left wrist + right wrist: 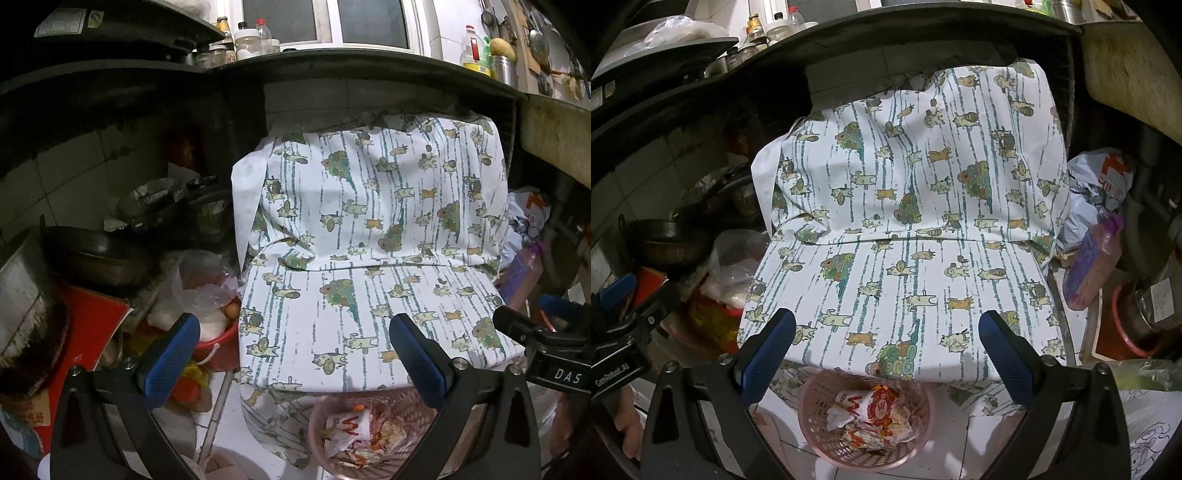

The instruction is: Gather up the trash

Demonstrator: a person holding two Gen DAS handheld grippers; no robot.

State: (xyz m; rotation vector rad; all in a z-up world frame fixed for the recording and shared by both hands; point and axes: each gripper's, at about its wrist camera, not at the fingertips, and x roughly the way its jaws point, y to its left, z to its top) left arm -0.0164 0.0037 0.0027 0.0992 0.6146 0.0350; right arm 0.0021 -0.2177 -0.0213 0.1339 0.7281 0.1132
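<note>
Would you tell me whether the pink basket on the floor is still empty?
No, the pink basket already holds crumpled red-and-white wrappers in the right wrist view.

basket – pink | wrappers – white, red-orange print | cloth – white, teal stripes, animals

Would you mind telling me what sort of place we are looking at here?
Most likely a cramped home kitchen, seen low down by the floor. A dark counter carries jars and an oil bottle, blackened pans sit underneath it, and a pink basket holds crumpled wrappers.
</note>
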